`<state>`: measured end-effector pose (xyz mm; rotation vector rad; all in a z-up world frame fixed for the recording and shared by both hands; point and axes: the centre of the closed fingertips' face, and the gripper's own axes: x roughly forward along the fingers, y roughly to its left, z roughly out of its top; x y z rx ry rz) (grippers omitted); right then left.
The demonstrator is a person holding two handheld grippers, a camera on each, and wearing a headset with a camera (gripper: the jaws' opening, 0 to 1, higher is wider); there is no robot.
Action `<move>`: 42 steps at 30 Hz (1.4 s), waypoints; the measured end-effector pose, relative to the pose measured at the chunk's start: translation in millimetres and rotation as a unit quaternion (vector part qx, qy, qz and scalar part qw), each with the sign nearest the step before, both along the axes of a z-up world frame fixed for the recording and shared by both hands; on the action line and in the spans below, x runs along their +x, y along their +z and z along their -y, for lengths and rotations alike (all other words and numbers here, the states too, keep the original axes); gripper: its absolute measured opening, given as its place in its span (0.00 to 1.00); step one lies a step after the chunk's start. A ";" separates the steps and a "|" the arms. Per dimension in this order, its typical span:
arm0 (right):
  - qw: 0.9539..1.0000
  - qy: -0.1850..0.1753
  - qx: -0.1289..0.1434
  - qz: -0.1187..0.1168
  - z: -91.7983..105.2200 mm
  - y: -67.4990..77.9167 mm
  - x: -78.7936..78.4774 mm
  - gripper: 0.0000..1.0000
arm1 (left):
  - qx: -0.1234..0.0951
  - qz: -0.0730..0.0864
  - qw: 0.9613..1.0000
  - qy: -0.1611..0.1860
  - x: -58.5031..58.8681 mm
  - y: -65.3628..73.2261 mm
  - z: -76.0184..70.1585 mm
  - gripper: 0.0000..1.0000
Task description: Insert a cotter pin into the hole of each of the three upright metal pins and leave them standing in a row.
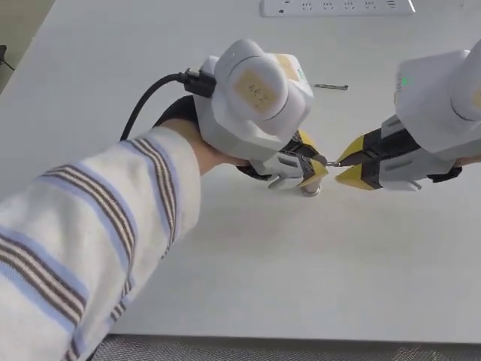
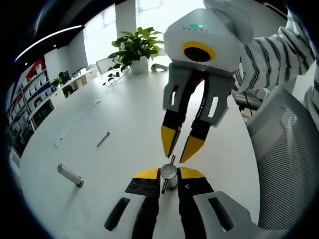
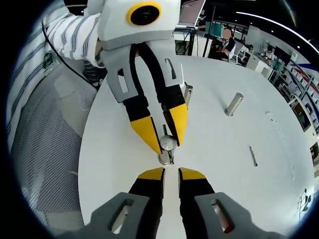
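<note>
A short metal pin [image 2: 168, 172] stands upright on the white table [image 1: 248, 256], and my left gripper [image 2: 169, 174] is shut on it just below its round head. My right gripper [image 2: 178, 152] faces it from the far side, shut on a thin cotter pin [image 2: 173, 159] whose tip is at the pin's head. In the head view the left gripper [image 1: 316, 165] and right gripper [image 1: 340, 162] meet tip to tip above the metal pin [image 1: 310, 189]. From the right gripper view, the left gripper [image 3: 164, 132] clasps the metal pin [image 3: 167, 145] just beyond my right gripper [image 3: 172, 174].
A second metal pin [image 2: 70, 175] lies on the table to one side, and a third metal pin [image 3: 188, 92] shows behind the left gripper. A loose cotter pin [image 1: 331, 87] lies farther back. A power strip [image 1: 338, 7] sits at the far edge, and a potted plant [image 2: 134, 47] stands beyond.
</note>
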<state>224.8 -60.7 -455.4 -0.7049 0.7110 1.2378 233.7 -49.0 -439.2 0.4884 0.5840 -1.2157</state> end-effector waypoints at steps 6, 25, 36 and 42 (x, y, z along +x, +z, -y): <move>1.000 -0.006 0.013 0.007 1.4 7.7 1.3 0.01 | 0.000 0.000 1.000 0.001 -2.4 0.7 -0.3 0.09; 1.000 -0.009 0.013 0.016 -6.8 11.4 -1.1 0.00 | -0.008 -0.006 1.000 0.010 -5.1 2.6 -0.4 0.10; 0.999 -0.038 0.036 0.004 -8.1 18.9 -6.0 0.20 | -0.036 0.017 0.999 0.012 -8.5 17.8 -8.9 0.49; 0.997 -0.054 0.050 -0.016 -15.3 20.0 -8.2 0.32 | -0.076 -0.003 0.996 0.043 -22.7 29.1 -27.4 0.65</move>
